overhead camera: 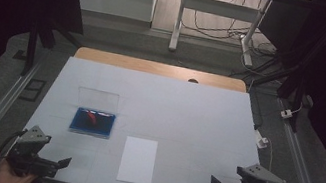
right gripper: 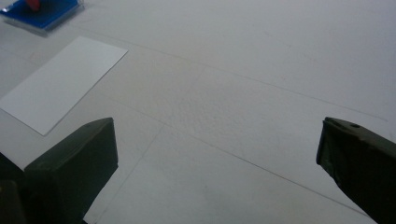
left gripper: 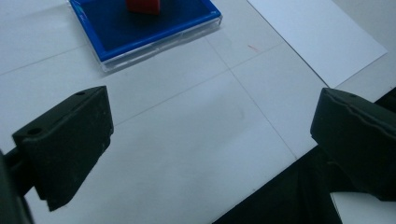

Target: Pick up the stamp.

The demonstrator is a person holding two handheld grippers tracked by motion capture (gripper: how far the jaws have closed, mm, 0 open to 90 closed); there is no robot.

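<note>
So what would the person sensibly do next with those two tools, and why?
Probably reach the left hand-held gripper forward toward the blue tray, I'd guess. Both it and the right hand-held gripper sit open and empty at the table's near edge, and the tray with the red thing in it lies nearest the left one.

Blue tray [overhead camera: 92,123] in clear case, lid open and standing upright at its far edge, lies flat on white desk [overhead camera: 188,111], left of centre. Small red object [overhead camera: 91,117] sits inside the tray toward its back; shape unclear, blocky in the left gripper view [left gripper: 144,5]. Clear rim [left gripper: 154,44] shows around the blue base. White paper sheet [overhead camera: 138,160], rectangular, portrait, lies flat near the desk's front edge, just right of the tray and closer to the person, not touching it. From the right gripper view the sheet [right gripper: 60,81] sits in front of the tray [right gripper: 42,14].
</note>
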